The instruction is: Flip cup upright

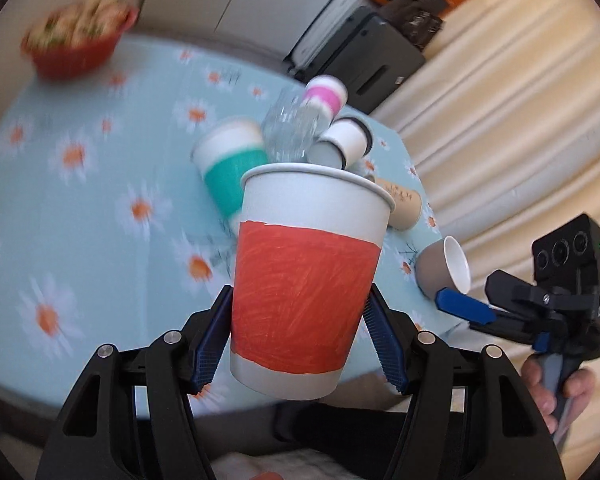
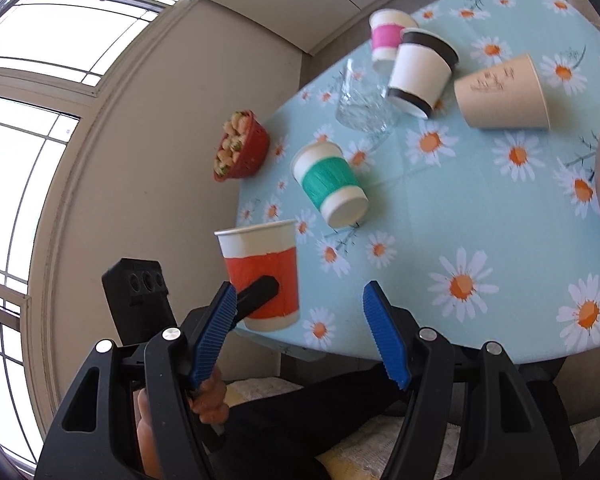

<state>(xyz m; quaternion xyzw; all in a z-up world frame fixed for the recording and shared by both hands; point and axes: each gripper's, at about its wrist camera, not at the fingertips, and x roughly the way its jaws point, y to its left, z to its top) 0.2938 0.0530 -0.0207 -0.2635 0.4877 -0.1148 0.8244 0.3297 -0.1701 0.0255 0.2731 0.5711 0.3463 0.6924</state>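
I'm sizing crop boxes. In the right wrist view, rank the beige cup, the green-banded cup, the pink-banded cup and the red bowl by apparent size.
1. beige cup
2. green-banded cup
3. red bowl
4. pink-banded cup

The bowl and the pink-banded cup lie farther from the camera, so their true sizes stay unsure.

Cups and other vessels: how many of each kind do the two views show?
Paper cups: 5 — orange, green, pink, black-rimmed, tan
Glass tumblers: 1
Grey ceramic cups: 1
Red bowls: 1
Total: 8
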